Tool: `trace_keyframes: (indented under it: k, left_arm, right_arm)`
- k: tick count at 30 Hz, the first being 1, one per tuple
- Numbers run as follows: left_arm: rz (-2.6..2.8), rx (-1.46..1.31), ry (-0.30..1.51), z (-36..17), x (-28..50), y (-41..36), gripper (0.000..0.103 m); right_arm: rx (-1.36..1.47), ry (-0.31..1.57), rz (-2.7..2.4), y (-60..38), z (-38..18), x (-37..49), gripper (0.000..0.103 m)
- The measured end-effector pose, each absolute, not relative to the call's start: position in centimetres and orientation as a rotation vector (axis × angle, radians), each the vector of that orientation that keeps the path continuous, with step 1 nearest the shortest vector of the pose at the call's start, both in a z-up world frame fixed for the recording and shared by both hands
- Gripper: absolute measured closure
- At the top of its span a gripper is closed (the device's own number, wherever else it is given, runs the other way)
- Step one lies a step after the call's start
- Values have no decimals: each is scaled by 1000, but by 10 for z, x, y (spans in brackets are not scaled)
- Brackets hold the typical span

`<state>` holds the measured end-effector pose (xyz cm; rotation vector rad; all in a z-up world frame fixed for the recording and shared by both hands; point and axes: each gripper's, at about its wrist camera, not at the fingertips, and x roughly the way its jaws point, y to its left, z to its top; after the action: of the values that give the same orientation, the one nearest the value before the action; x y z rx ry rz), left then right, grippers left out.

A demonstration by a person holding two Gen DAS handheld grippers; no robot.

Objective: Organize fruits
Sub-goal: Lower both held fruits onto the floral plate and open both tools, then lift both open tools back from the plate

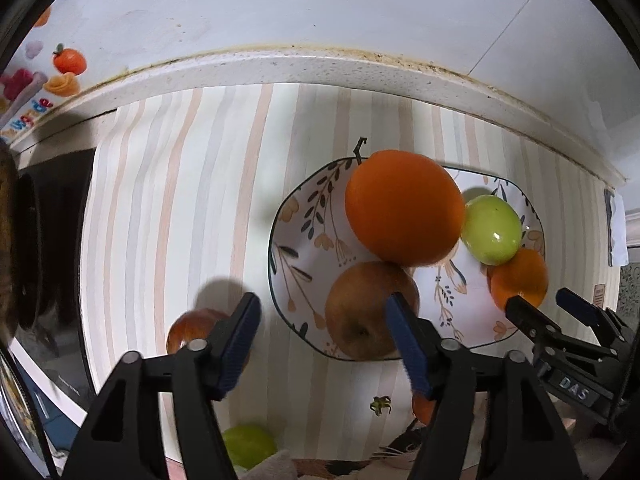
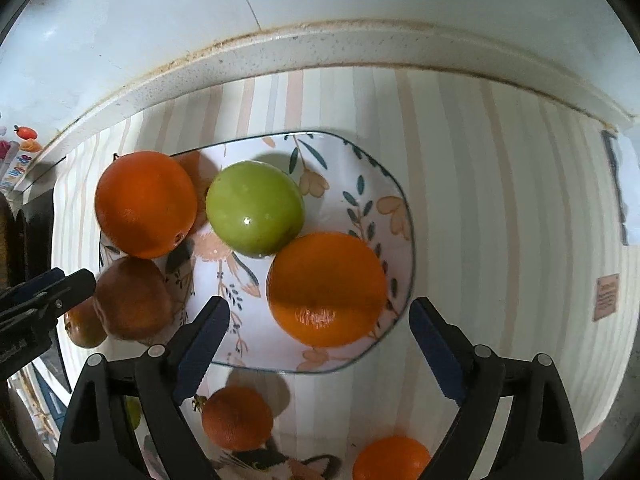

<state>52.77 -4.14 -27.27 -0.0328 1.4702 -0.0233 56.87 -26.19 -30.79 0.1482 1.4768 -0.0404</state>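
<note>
Left gripper (image 1: 322, 330): jaws spread wide, nothing between them. Right gripper (image 2: 320, 338): jaws likewise wide apart, empty. Both tilted downward, side by side.

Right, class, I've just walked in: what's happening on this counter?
Someone with two handheld grippers is sorting fruit into a floral plate. It holds two oranges, a green apple and a brown pear. The left gripper and right gripper are both open and empty. A tangerine lies off the plate.

Plate (image 2: 400, 216) crowded; striped mat (image 2: 500, 200) right side open.
</note>
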Motion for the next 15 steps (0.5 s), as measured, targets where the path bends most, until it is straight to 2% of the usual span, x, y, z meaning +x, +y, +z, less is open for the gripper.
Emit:
trace_keyframes:
  k: [2, 4, 15]
  left_arm:
    - [-10, -11, 1449, -269, 520, -43, 17]
    - [-4, 12, 1439, -267, 513, -45, 14]
    - [-20, 8, 1324, -224, 458, -43, 14]
  right_arm:
    - [130, 1460, -48, -257, -300, 563, 9]
    - [102, 1446, -57, -252, -291, 555, 9]
    - [78, 1386, -72, -247, -241, 499, 9]
